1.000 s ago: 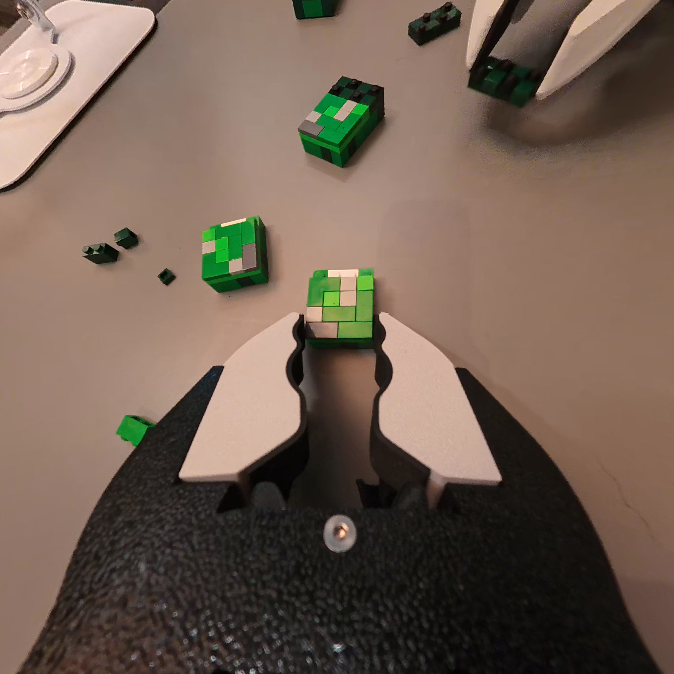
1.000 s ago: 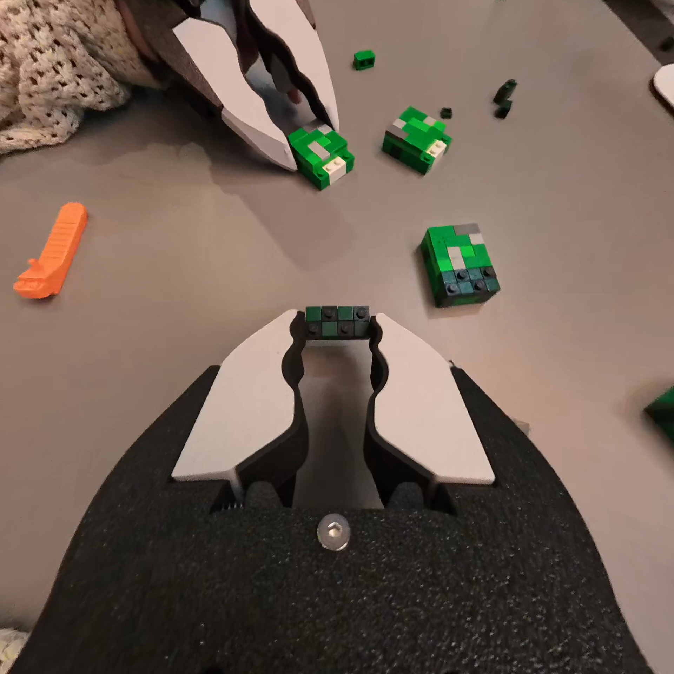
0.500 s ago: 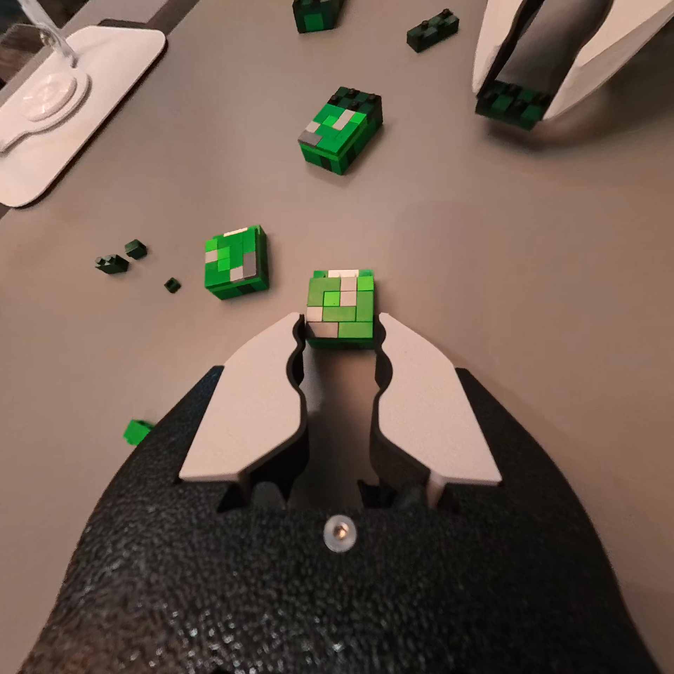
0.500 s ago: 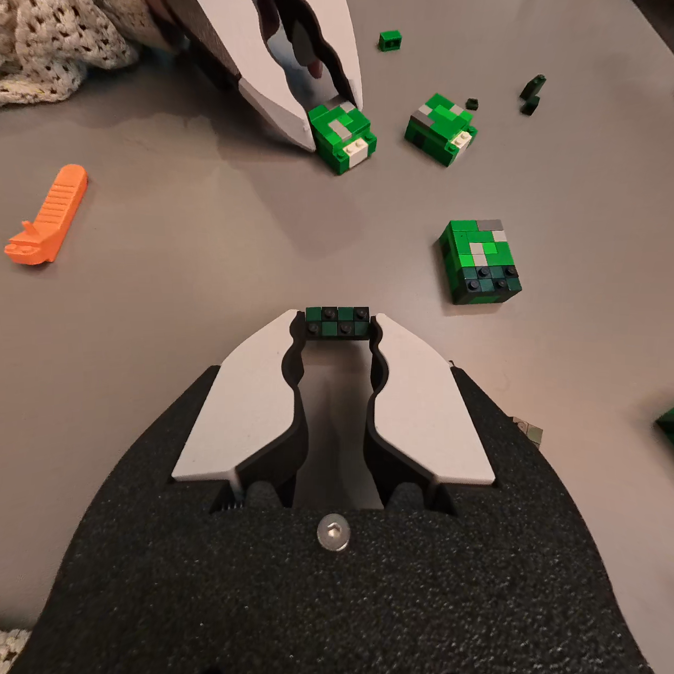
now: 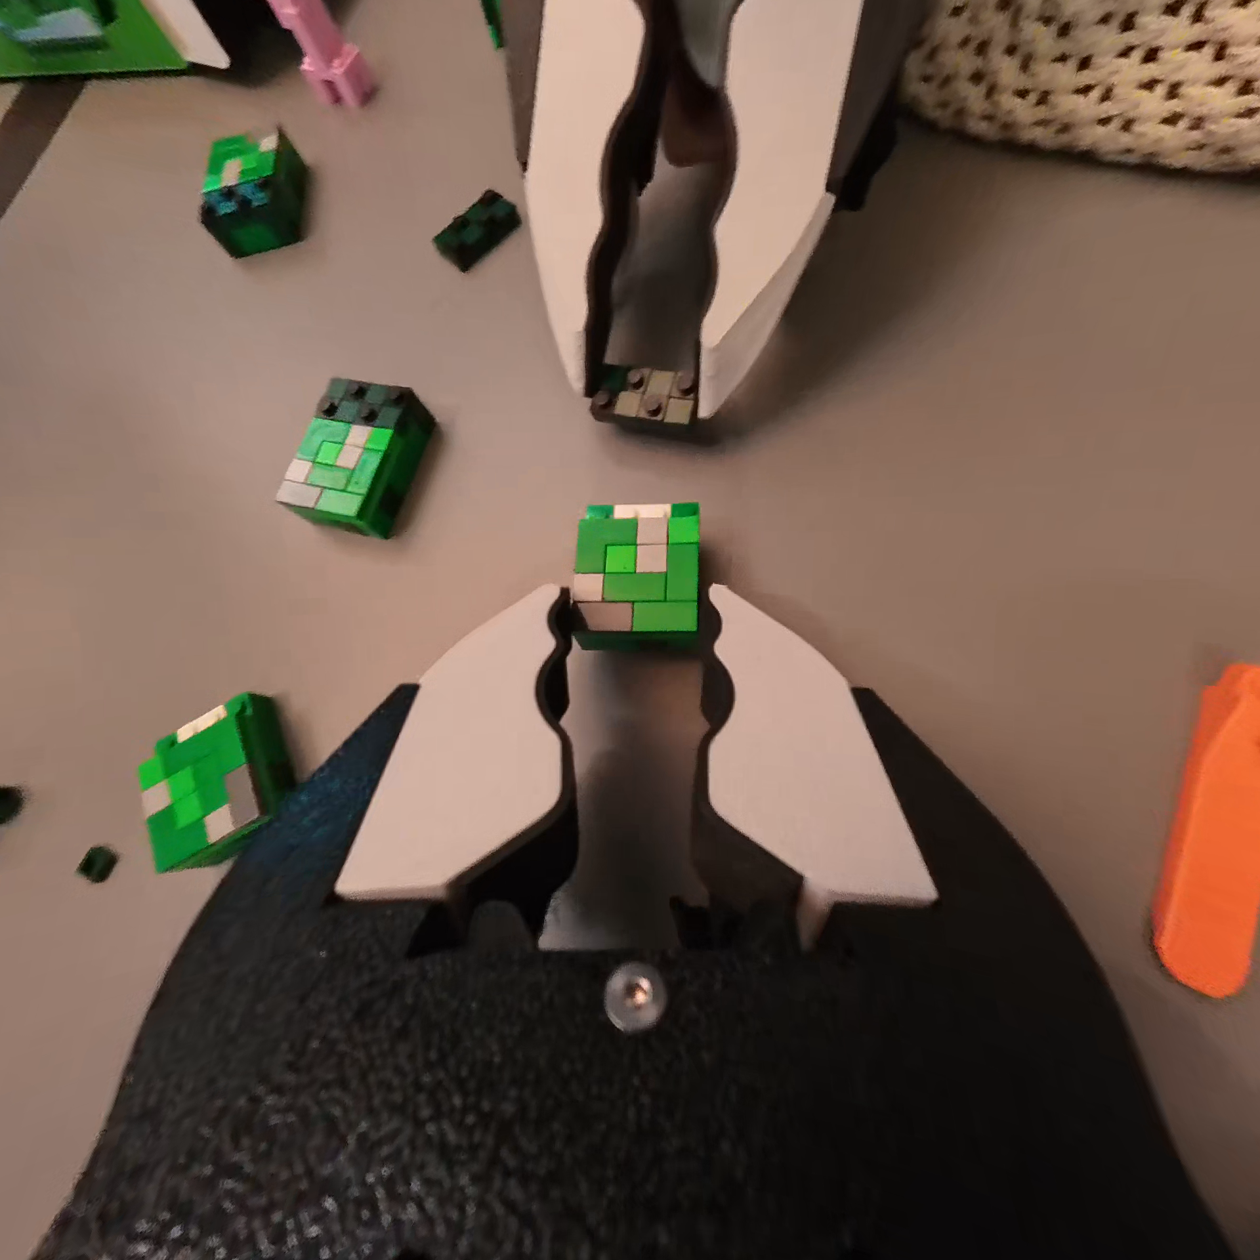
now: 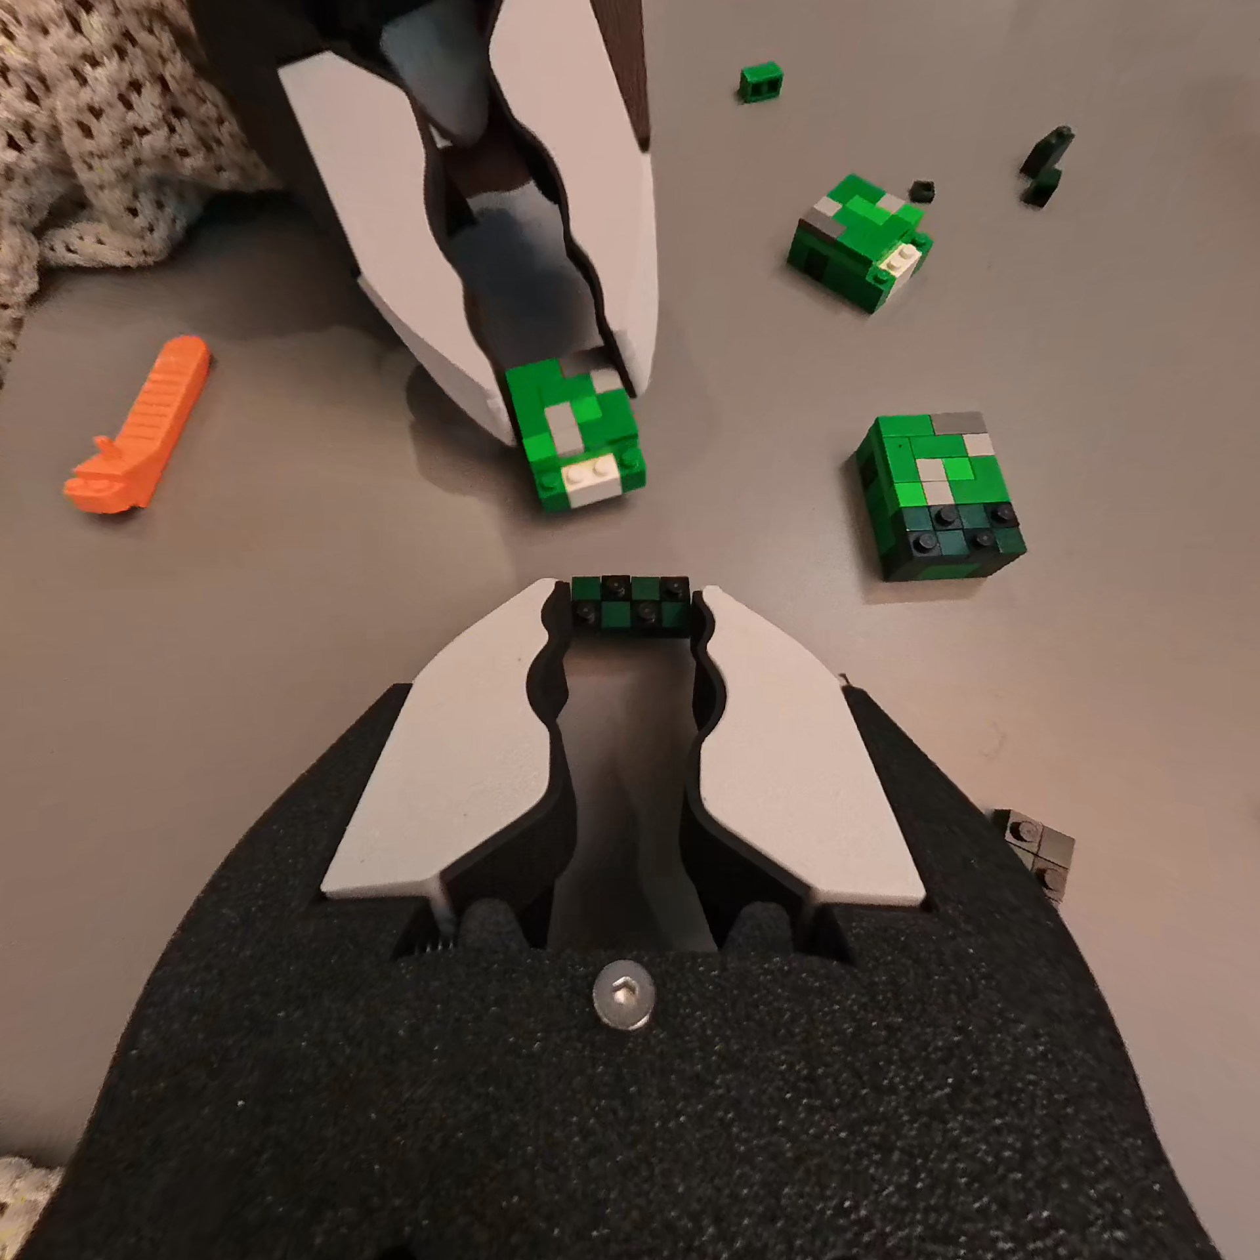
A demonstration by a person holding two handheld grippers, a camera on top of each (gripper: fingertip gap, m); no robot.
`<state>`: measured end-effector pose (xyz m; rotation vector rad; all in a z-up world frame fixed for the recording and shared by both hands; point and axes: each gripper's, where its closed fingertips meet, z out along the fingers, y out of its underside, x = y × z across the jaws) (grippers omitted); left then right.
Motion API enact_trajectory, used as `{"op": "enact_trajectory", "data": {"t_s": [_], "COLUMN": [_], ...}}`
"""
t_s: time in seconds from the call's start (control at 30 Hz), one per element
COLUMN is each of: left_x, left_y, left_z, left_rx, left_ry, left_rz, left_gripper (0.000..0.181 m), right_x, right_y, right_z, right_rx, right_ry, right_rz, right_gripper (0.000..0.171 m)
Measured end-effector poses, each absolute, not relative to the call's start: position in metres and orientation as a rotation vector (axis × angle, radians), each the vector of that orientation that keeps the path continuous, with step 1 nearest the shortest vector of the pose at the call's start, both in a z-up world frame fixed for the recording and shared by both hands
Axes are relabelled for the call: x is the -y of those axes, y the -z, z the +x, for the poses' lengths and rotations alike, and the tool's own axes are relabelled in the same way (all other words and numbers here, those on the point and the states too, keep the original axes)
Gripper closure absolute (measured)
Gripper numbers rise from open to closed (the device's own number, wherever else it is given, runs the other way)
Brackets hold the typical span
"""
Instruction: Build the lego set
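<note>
Holding the green cube [image 5: 637, 579] in my left gripper [image 5: 637, 603] and the dark studded plate [image 6: 631, 603] in my right gripper [image 6: 631, 607] — facing, near; misaligned studs could twist either loose.

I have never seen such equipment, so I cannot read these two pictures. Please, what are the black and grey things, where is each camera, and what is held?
There is no robot. A person holds one hand-held gripper in each hand, a black body with two pale fingers, and a camera on each looks forward along those fingers.

In the left wrist view, the left hand-held gripper is shut on a green cube of Lego. Facing it is the other one.

In the right wrist view, the right hand-held gripper is shut on a small dark green studded plate.

On the grey table lie two more green blocks, some loose small bricks and an orange tool. A knitted fabric shows at the edge.
</note>
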<state>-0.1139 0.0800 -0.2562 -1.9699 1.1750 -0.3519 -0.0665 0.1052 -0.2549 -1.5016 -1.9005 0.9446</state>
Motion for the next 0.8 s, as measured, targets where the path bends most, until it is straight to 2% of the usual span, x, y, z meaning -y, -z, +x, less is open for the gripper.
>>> {"op": "enact_trajectory", "data": {"t_s": [0.8], "left_x": [-0.072], "left_y": [0.266], "left_z": [-0.111], "left_rx": [-1.199], "left_ry": [0.423], "left_rz": [-1.970], "left_gripper": [0.146], "right_x": [-0.079], "right_y": [0.249], "right_z": [-0.091], "right_rx": [1.970], "right_ry": [-1.038], "right_rz": [-1.377], "right_gripper": [0.138]}}
